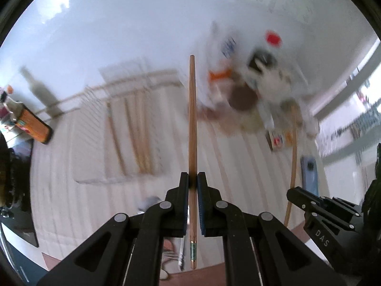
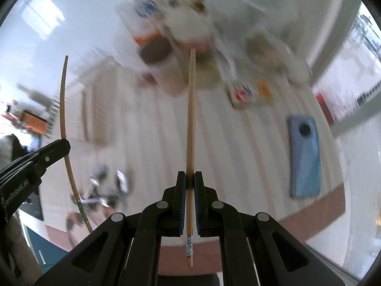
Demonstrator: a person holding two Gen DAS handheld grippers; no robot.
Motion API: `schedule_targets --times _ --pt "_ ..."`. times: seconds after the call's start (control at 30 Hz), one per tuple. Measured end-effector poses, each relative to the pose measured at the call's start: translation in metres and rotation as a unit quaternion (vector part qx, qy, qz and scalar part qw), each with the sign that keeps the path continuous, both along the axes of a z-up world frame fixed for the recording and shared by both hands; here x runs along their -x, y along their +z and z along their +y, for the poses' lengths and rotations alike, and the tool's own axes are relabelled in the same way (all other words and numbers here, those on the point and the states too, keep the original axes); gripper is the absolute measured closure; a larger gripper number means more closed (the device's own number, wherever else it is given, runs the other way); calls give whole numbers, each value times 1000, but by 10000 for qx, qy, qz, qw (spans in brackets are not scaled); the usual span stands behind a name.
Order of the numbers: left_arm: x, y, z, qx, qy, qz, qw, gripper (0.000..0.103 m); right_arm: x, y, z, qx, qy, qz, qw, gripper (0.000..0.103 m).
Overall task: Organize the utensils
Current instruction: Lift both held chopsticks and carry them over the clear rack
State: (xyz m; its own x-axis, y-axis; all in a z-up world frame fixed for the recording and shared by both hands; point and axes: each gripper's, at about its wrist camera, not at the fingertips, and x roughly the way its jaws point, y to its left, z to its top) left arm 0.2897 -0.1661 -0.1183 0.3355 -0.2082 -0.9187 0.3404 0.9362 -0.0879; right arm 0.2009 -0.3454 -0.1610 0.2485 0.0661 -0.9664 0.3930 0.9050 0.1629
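My left gripper (image 1: pixel 193 178) is shut on a wooden chopstick (image 1: pixel 192 119) with a green band near its thick end, held upright above the table. My right gripper (image 2: pixel 189 178) is shut on a second wooden chopstick (image 2: pixel 191 119) with a pale band. Each gripper shows in the other's view: the right gripper (image 1: pixel 316 205) with its chopstick (image 1: pixel 293 157), the left gripper (image 2: pixel 45 155) with its chopstick (image 2: pixel 63 119). A blurred tray (image 1: pixel 119 131) holding several chopsticks lies left on the striped cloth. Loose metal utensils (image 2: pixel 104 190) lie near the front.
A blue phone (image 2: pixel 304 157) lies right on the table. Blurred bottles, jars and packets (image 1: pixel 250 83) crowd the back. An orange bottle (image 1: pixel 33 126) stands at the far left. The table's brown front edge (image 2: pixel 309 217) is near.
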Motion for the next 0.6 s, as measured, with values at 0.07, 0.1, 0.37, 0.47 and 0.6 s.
schedule_targets --times 0.07,0.1,0.37,0.47,0.6 --pt "-11 11 15 26 128 -68 9999 98 -22 13 10 -50 129 -178 9997 96" --pt "-18 16 23 44 211 -89 9997 98 -33 13 13 -90 205 -235 9995 96" --pt "-91 15 89 284 894 288 9952 98 -124 17 73 -606 728 -465 9944 96" --pt "-116 7 105 327 1044 510 9927 98 -164 11 97 -740 893 -387 9925 96" --pt "-151 -18 121 507 1116 978 9876 98 -205 -6 121 -905 1032 -218 9903 96"
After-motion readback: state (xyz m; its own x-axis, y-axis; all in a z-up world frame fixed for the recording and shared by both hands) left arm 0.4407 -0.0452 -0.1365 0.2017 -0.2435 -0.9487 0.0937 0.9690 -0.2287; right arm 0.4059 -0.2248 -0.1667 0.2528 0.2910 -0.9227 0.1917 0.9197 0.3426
